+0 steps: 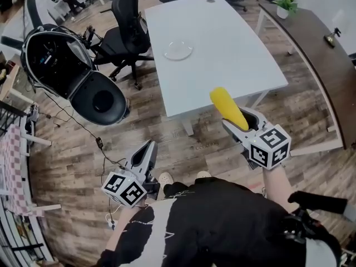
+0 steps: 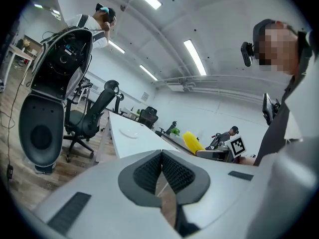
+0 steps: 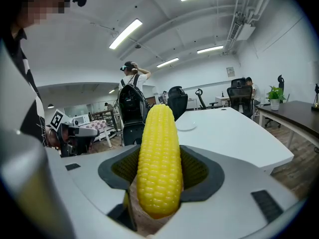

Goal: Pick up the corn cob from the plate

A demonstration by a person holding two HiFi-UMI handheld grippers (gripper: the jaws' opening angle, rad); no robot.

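A yellow corn cob [image 1: 228, 108] sticks up and forward out of my right gripper [image 1: 238, 122], which is shut on it, held off the near edge of the white table [image 1: 233, 60]. In the right gripper view the corn cob [image 3: 159, 158] fills the middle between the dark pads [image 3: 197, 171]. A clear plate [image 1: 178, 50] lies empty on the table; it shows small in the right gripper view as the plate [image 3: 185, 126]. My left gripper [image 1: 146, 152] hangs low over the wooden floor, shut with nothing in it; its pads [image 2: 174, 176] meet.
Black office chairs [image 1: 125, 32] stand at the table's left side. An open black helmet-like case [image 1: 72, 71] sits on the floor at left. A dark curved desk [image 1: 322, 54] with a small plant [image 1: 286, 5] runs along the right. A person [image 3: 130, 101] stands beyond the table.
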